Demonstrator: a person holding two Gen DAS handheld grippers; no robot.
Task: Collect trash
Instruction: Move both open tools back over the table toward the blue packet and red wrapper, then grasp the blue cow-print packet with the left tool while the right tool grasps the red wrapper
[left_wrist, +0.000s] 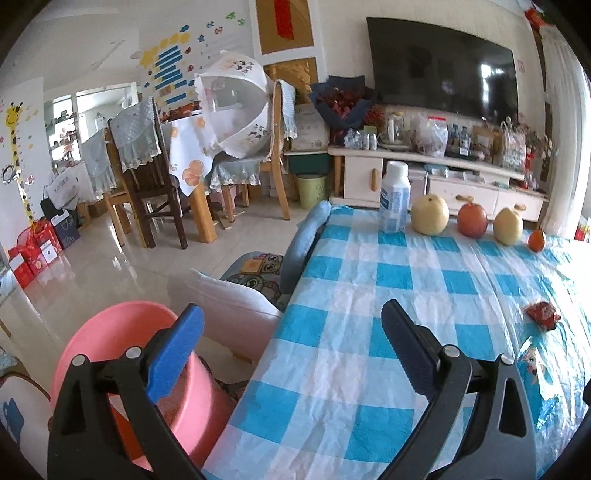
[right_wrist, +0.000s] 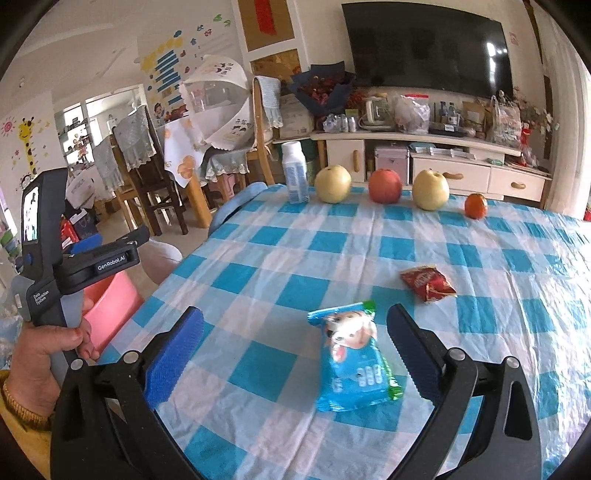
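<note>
A blue snack wrapper (right_wrist: 352, 360) with a cartoon face lies flat on the blue-checked tablecloth (right_wrist: 266, 258), between the spread fingers of my right gripper (right_wrist: 295, 354), nearer the right finger, and nothing is gripped. A crumpled red wrapper (right_wrist: 427, 282) lies farther back and to the right; it also shows at the right of the left wrist view as the red wrapper (left_wrist: 543, 314). My left gripper (left_wrist: 291, 350) is open over the table's left edge, with its left finger above a pink bin (left_wrist: 122, 332) on the floor. A hand holds the left gripper's body (right_wrist: 48, 251) beside the table.
Along the table's far edge stand a white bottle (right_wrist: 295, 173), two yellow pears (right_wrist: 332, 184), a red apple (right_wrist: 385, 185) and a small orange (right_wrist: 475, 206). Left of the table are a white cushion (left_wrist: 229, 314), dining chairs (left_wrist: 144, 177) and a green bin (left_wrist: 312, 190). A TV cabinet (right_wrist: 443, 166) stands behind.
</note>
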